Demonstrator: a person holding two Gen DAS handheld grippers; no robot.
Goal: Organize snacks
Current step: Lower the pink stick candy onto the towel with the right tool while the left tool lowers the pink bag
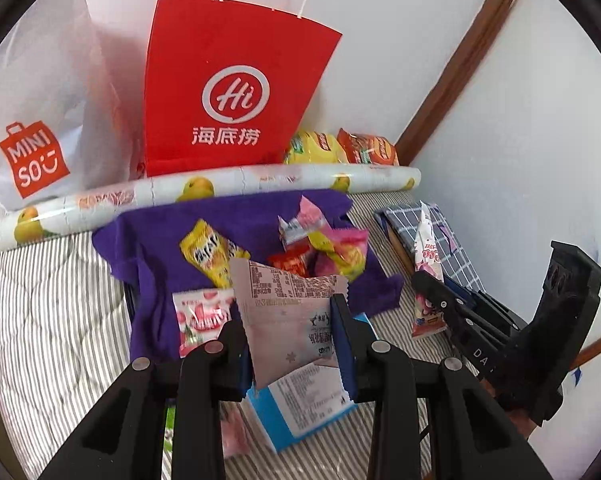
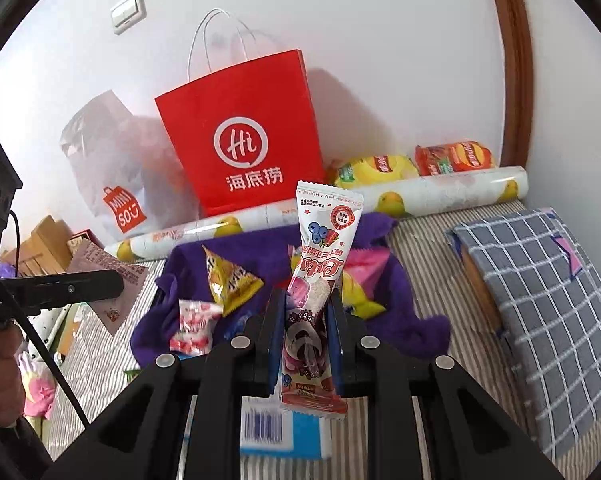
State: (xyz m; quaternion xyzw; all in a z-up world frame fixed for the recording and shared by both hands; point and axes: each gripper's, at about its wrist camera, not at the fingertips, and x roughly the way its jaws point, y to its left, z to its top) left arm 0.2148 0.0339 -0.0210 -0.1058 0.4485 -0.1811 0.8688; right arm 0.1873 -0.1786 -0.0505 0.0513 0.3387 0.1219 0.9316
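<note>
My left gripper point(image 1: 290, 328) is shut on a pale pink snack packet point(image 1: 288, 304) and holds it above the purple cloth point(image 1: 156, 256); it also shows in the right wrist view point(image 2: 108, 280). My right gripper point(image 2: 306, 320) is shut on a long cone-shaped berry snack wrapper point(image 2: 320, 248), held upright; it also shows in the left wrist view point(image 1: 426, 276). Several loose snacks lie on the cloth: a yellow packet point(image 1: 210, 252), a pink-white candy pack point(image 1: 200, 312), a yellow-pink packet point(image 1: 340, 252). A red paper bag point(image 1: 228, 92) stands behind.
A white Miniso plastic bag point(image 1: 40, 128) stands left of the red bag. A rolled fruit-print sheet point(image 1: 220, 188) lies across the striped bed. Yellow point(image 2: 374, 170) and orange point(image 2: 454, 158) chip bags lie by the wall. A checked cushion point(image 2: 540, 304) is right. A blue-white box point(image 1: 304, 404) lies below.
</note>
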